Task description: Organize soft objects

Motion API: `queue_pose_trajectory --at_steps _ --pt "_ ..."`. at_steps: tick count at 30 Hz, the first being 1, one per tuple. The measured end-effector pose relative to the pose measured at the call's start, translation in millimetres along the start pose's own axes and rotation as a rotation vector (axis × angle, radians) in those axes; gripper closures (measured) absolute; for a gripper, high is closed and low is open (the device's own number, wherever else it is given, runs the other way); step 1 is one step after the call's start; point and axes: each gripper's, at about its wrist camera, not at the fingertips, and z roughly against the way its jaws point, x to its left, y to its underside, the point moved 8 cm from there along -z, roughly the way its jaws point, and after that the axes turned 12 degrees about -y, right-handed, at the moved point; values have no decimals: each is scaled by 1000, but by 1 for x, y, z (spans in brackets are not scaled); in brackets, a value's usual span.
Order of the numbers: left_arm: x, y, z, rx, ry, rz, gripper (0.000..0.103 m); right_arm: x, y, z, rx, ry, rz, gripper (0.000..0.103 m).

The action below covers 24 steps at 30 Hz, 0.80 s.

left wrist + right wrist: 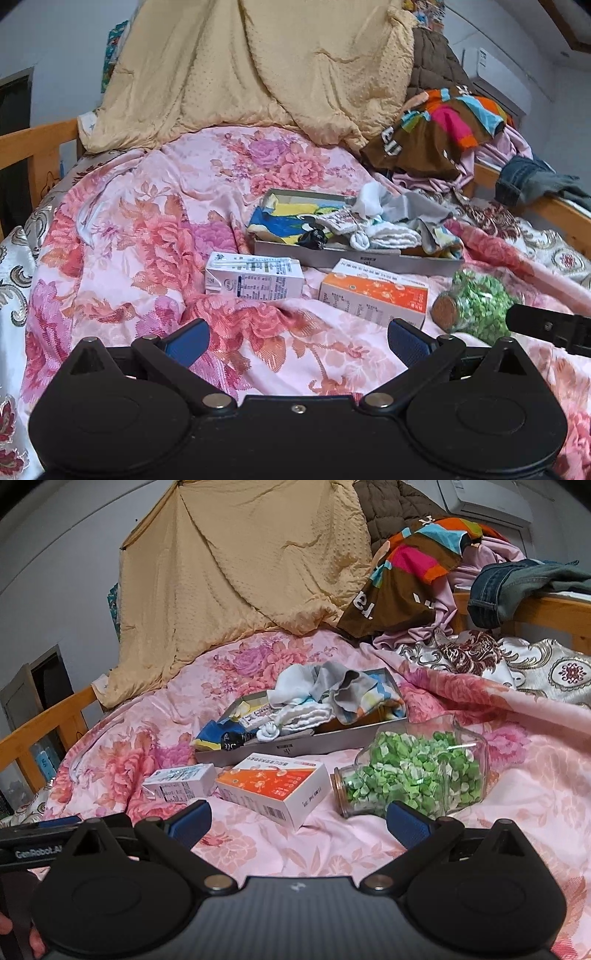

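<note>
One floral bedspread (147,221), wooden bedrail (37,144).

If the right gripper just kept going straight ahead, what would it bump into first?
Probably the orange and white box, which lies on the pink bedspread straight ahead of the open right gripper. The jar of green bits sits off to its right. Depth is hard to judge.

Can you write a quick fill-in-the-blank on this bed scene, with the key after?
1. The glass jar of green bits lies on its ____.
2. The socks and cloths sit in a shallow grey ____.
3. The orange-and-white carton lies between the white milk carton and the ____.
4. Both the left gripper and the right gripper have their fingers ____.

Missing words: side; box; jar; open
</note>
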Motion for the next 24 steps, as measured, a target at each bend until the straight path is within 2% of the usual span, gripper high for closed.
queue_pose_trajectory --at_steps 7,14,20,24 --pt "2 3 -3 6 8 -4 1 3 7 -7 18 14 44 0" --pt "3 9 -7 6 7 22 1 -1 14 -15 48 30 24 0" --pt "5 19 -12 53 14 61 1 -2 20 -22 77 49 34 0" --pt "5 21 -14 55 7 56 1 -2 21 -23 82 49 30 0"
